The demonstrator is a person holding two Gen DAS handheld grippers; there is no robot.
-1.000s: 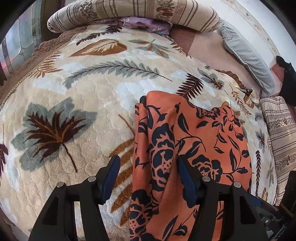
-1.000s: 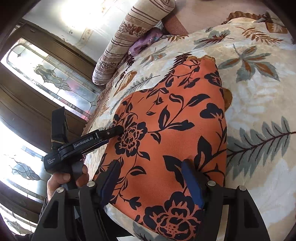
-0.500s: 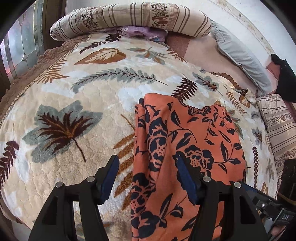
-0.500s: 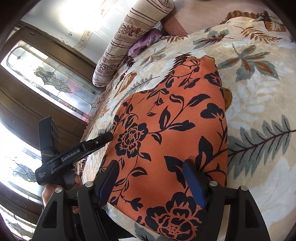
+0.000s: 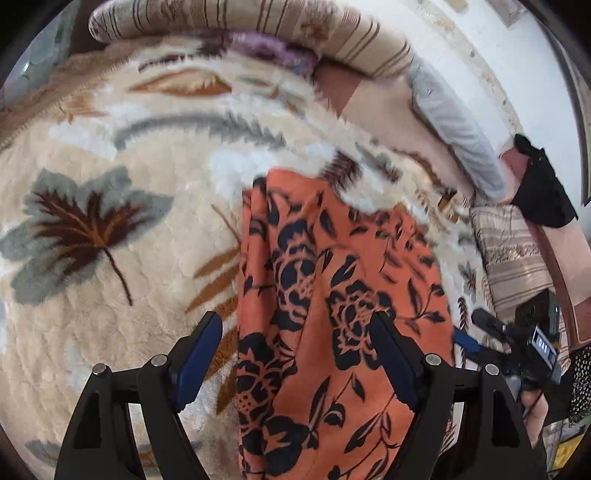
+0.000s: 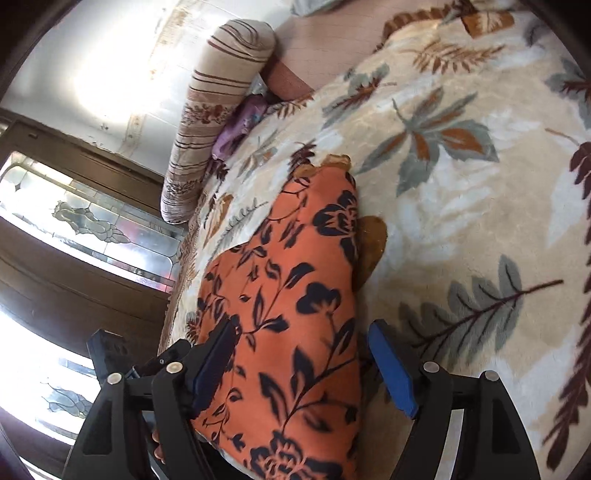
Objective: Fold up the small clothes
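Observation:
An orange cloth with a black flower print (image 5: 332, 295) lies folded lengthwise on the cream leaf-patterned blanket (image 5: 110, 314). My left gripper (image 5: 295, 354) hangs over the cloth's near left part. Its jaws are opening, with the cloth's left edge between them and the blue pads clear of the fabric. My right gripper (image 6: 303, 354) straddles the near end of the cloth (image 6: 295, 295) and is opening too, its pads off the fabric. In the left wrist view the right gripper (image 5: 517, 343) shows at the cloth's right edge, held by a hand.
A striped bolster (image 5: 258, 22) and a purple cloth (image 5: 266, 48) lie at the bed's far end. A grey pillow (image 5: 454, 129), a black garment (image 5: 543, 192) and a striped cushion (image 5: 513, 258) line the right side. A leaded-glass window (image 6: 74, 221) is on the left.
Both grippers' jaws have spread wider. The right gripper has shifted, so its right finger now stands past the cloth's right edge. The left gripper has drawn in behind the right gripper's left finger.

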